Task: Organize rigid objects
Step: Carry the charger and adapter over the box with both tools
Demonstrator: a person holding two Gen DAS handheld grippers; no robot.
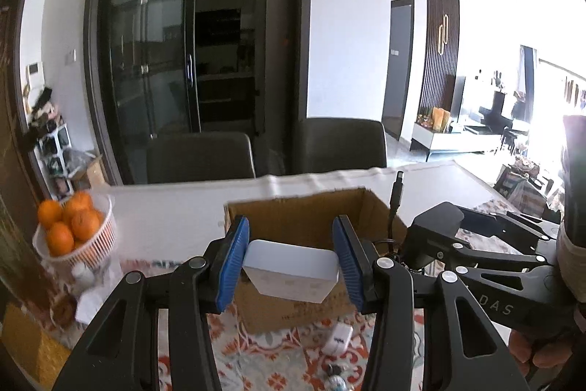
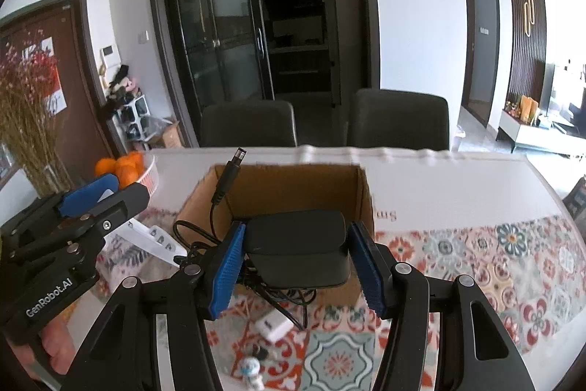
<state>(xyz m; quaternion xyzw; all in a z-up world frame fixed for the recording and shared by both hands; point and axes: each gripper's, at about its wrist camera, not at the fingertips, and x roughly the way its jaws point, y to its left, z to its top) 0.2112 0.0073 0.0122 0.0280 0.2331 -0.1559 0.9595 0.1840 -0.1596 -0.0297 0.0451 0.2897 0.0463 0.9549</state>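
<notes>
The left gripper [image 1: 291, 266] clamps a white box [image 1: 290, 275]; the right gripper [image 2: 306, 268] clamps a black adapter [image 2: 297, 250]. Its cable [image 2: 216, 193], at 10 o'clock, may snag the cardboard box [image 2: 293, 185] rim.

I read "GenRobot.AI" in white letters on the black body of the left gripper [image 2: 91, 195], at the lower left of the right wrist view. In the left wrist view, the black body of the right gripper [image 1: 436, 226] carries the white letters "DAS" at the lower right of the frame. On the white cloth [image 2: 439, 193] right of the cardboard box [image 2: 360, 193] I see upside-down dark lettering, too partial for me to read. The box front in the left wrist view bears faint print, and the small white charger [image 1: 338, 339] a blue mark; I can read neither.
</notes>
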